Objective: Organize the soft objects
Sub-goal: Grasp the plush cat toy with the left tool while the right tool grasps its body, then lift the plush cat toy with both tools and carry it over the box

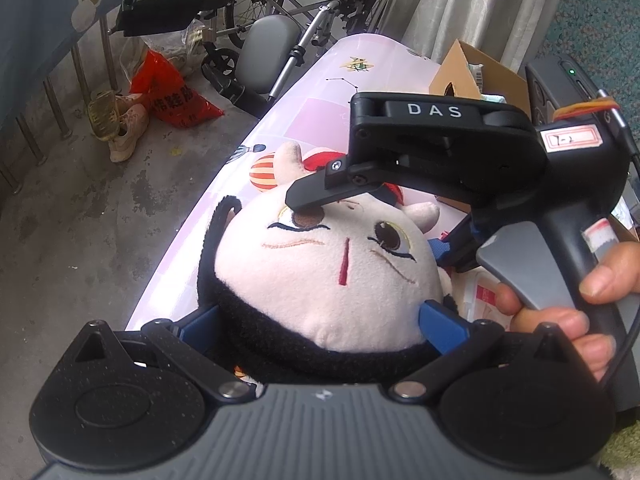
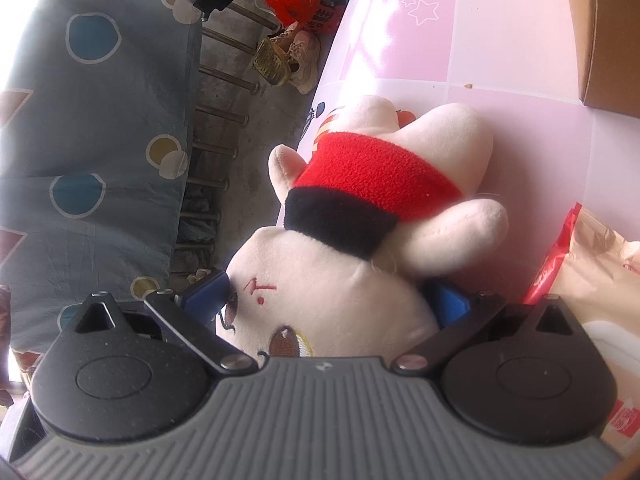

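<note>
Plush doll lay on pink tablecloth, near table edge, face up. Left gripper clenched on doll's head, blue pads pressing both sides at black hair. Right gripper likewise clamped on doll's head from opposite end, beside eyes. Cardboard box beyond doll. Snack packet just beside doll.
</note>
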A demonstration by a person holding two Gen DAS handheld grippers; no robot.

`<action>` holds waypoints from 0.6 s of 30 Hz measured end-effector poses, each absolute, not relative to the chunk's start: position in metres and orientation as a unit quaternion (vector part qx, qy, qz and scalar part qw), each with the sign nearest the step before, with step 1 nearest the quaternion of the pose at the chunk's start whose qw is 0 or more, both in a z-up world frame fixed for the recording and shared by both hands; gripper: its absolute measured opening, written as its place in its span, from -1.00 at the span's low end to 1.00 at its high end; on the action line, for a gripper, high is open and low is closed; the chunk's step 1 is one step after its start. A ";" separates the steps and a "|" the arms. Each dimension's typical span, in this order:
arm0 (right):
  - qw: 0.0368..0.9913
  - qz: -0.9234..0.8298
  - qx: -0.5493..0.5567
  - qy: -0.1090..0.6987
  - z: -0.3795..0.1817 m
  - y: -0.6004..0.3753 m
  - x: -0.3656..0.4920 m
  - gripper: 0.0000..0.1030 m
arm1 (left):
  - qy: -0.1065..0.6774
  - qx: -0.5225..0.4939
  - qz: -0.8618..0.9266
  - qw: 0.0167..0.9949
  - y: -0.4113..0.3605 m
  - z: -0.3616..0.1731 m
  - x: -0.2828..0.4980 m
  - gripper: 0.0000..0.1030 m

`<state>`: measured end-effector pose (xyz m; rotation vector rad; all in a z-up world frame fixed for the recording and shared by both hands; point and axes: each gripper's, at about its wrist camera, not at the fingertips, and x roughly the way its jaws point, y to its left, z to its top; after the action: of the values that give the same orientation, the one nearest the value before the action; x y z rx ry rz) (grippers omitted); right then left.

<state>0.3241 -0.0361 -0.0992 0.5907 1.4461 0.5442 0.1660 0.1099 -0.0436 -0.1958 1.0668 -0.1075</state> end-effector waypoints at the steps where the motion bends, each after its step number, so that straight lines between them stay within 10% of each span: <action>1: 0.680 0.245 0.260 0.641 -0.098 -0.037 0.323 0.98 | 0.506 -0.094 -0.052 0.856 0.110 -0.043 0.165 1.00; 18: 0.700 0.263 0.252 0.615 -0.068 -0.043 0.306 0.96 | 0.481 -0.095 -0.055 0.870 0.110 -0.017 0.151 1.00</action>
<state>0.3065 -0.0429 -0.0681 0.5612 1.3697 0.5853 0.1513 0.1102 -0.0166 -0.1983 1.0066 -0.1155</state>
